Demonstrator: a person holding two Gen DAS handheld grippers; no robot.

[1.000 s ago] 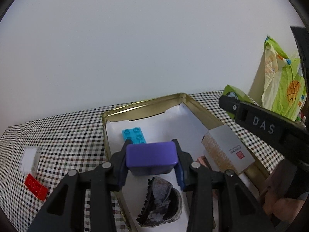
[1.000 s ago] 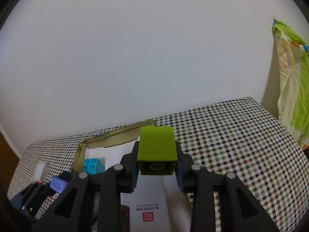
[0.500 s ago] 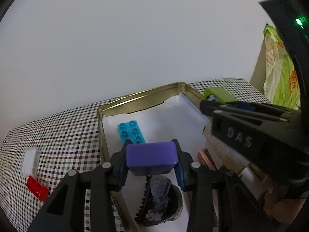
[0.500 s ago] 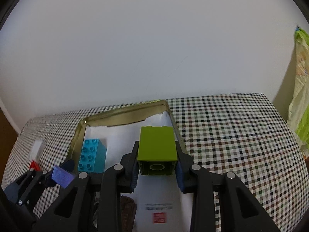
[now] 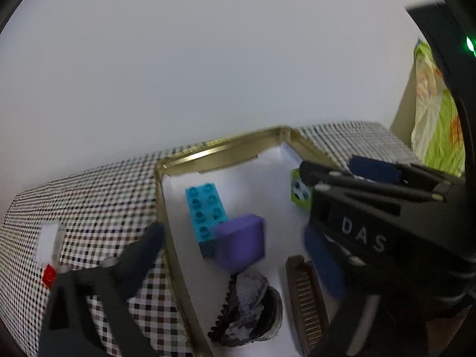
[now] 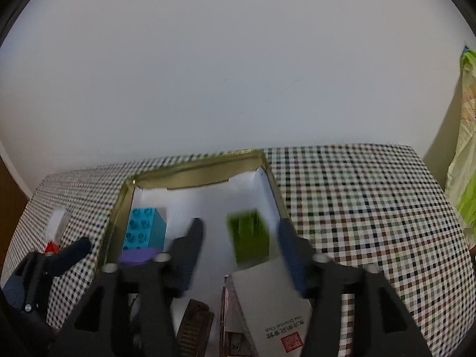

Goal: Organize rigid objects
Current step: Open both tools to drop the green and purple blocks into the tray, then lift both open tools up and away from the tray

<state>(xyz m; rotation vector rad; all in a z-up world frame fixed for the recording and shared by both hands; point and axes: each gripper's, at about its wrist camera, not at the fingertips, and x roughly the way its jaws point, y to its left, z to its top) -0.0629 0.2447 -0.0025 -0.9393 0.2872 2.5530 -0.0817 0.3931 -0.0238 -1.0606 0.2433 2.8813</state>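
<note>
Both grippers hang over the gold tin [image 6: 190,175] w/ fingers spread wide, nothing pinched. L gripper [image 5: 235,238] in its own cam: left finger [image 5: 142,253] out over the checked cloth [image 5: 89,196] at 8 o'clock, the other finger blurred at 4 o'clock, partly behind the R gripper body marked DAS. Purple block [image 5: 241,241] sits free between them inside the tin, blurred, touching the near end of the teal brick [image 5: 206,208], which lies studs-up toward the tin's left wall. At 6 o'clock from the purple block a dark ruffled shell-like piece [image 5: 250,306]; a brown comb [image 5: 303,300] just beside it at 3 o'clock. R gripper [image 6: 238,238] in its cam: fingers apart, green block [image 6: 248,236] between them w/o contact, blurred, near the tin's right wall, hollow underside facing the cam; can't tell if it rests on the white liner. Grey card box [image 6: 273,300] w/ a red stamp leans at 6 o'clock of the green block. Outside the tin at 9 o'clock: a clear/white piece [image 6: 58,223] and a red brick [image 6: 52,247] on the cloth. Green printed bag [image 6: 465,163] at far 3 o'clock.
</note>
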